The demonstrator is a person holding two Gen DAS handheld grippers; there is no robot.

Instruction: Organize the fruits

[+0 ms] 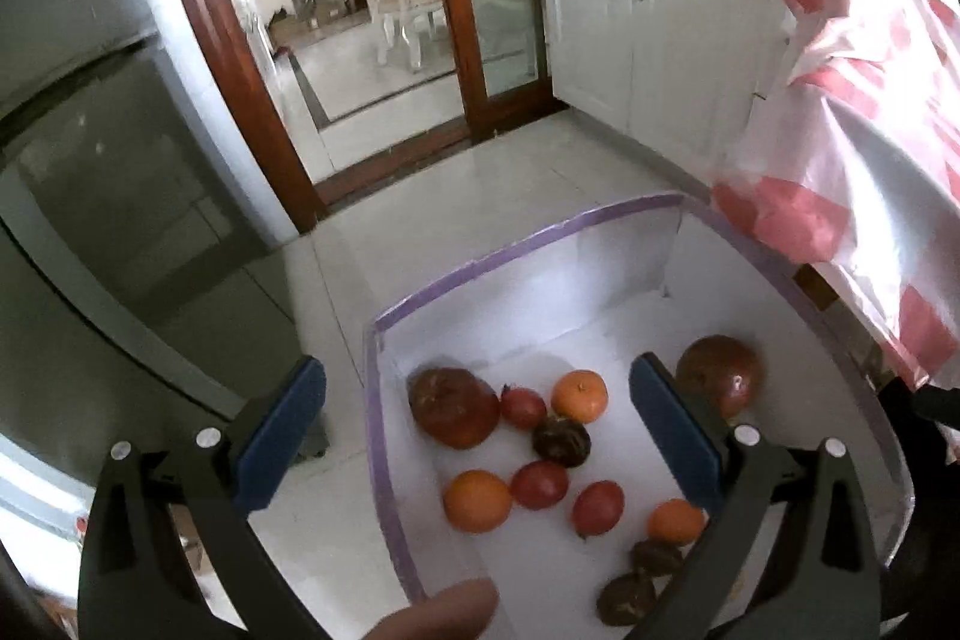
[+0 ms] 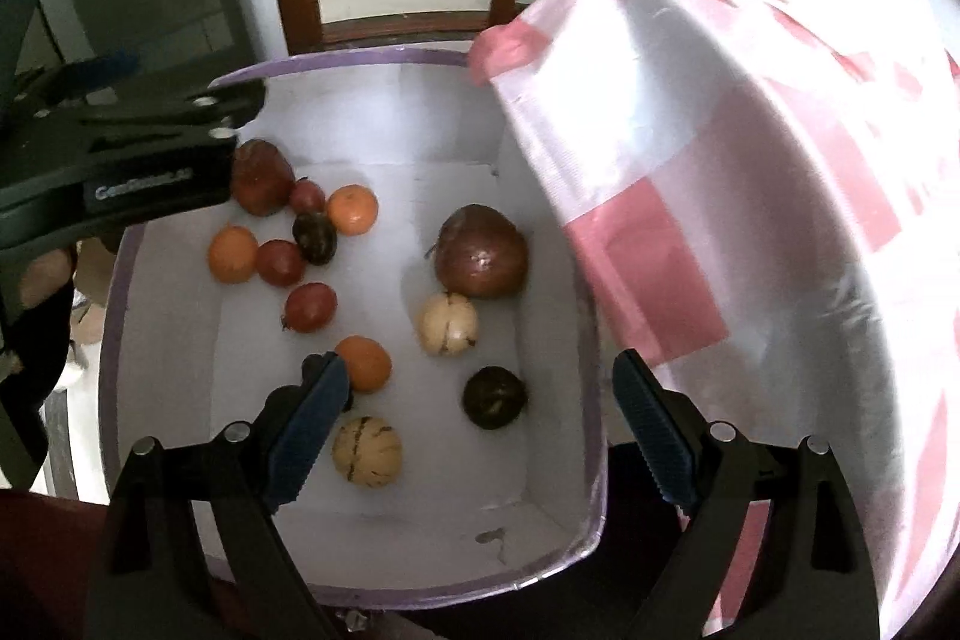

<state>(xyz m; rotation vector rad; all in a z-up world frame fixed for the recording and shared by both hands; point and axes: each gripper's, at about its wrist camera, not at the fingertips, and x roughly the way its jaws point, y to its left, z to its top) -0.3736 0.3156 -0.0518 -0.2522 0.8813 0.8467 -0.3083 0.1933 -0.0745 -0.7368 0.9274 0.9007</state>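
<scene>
Left wrist view: my left claw (image 1: 474,436) stands wide and empty above the box (image 1: 384,460); the fruits (image 1: 540,484) lie below, between its fingers.

Right wrist view: my right claw (image 2: 480,430) is wide and empty, nearest the pale striped fruit (image 2: 366,451) beside its left finger.

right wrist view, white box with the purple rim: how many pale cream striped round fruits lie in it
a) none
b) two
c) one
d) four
b: two pale cream striped round fruits lie in the white box with the purple rim, one just below the large dark red fruit and the other nearer the camera, beside the right hand-held gripper.
</scene>
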